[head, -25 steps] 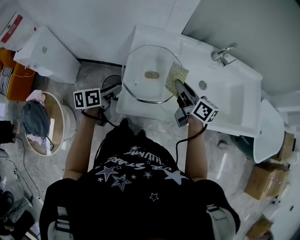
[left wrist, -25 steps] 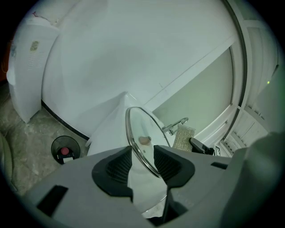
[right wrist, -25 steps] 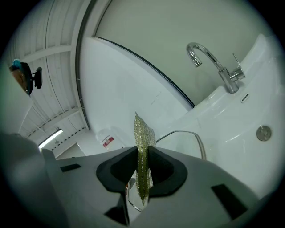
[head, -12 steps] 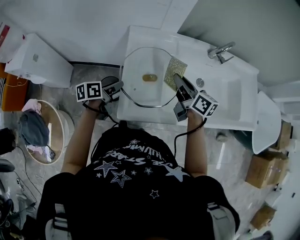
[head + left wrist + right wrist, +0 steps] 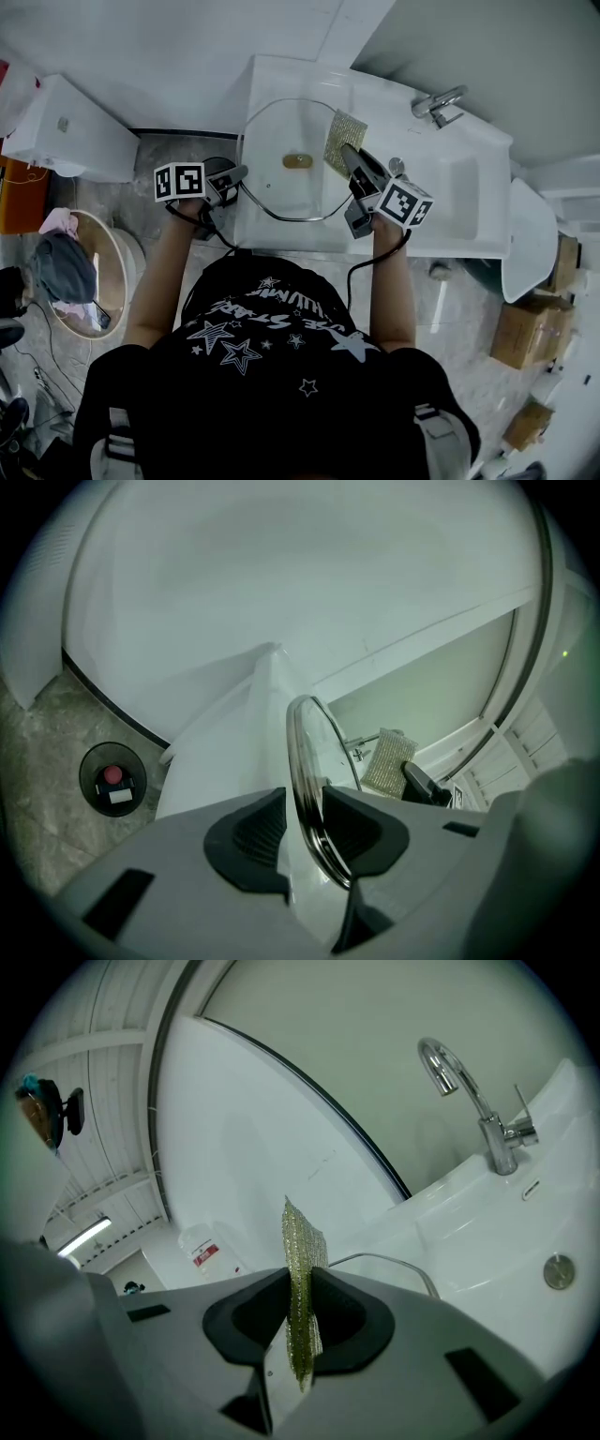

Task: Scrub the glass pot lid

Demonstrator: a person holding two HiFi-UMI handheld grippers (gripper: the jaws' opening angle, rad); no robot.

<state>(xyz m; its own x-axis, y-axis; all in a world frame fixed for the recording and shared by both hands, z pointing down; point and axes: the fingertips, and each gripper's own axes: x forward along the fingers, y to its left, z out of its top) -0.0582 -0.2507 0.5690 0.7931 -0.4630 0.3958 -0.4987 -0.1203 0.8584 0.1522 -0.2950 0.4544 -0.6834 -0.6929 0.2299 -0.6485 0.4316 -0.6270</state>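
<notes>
White washbasin (image 5: 450,202) with chrome tap (image 5: 437,103), grey marble floor (image 5: 173,152), cardboard boxes (image 5: 530,328) at right.

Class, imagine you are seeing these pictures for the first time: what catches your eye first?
The big glass lid on the white sink, top middle of the head view, stands out first. The left gripper, its jaws closing, has the lid's rim between them at the left edge. The right gripper pinches a golden pad at the lid's right edge.
</notes>
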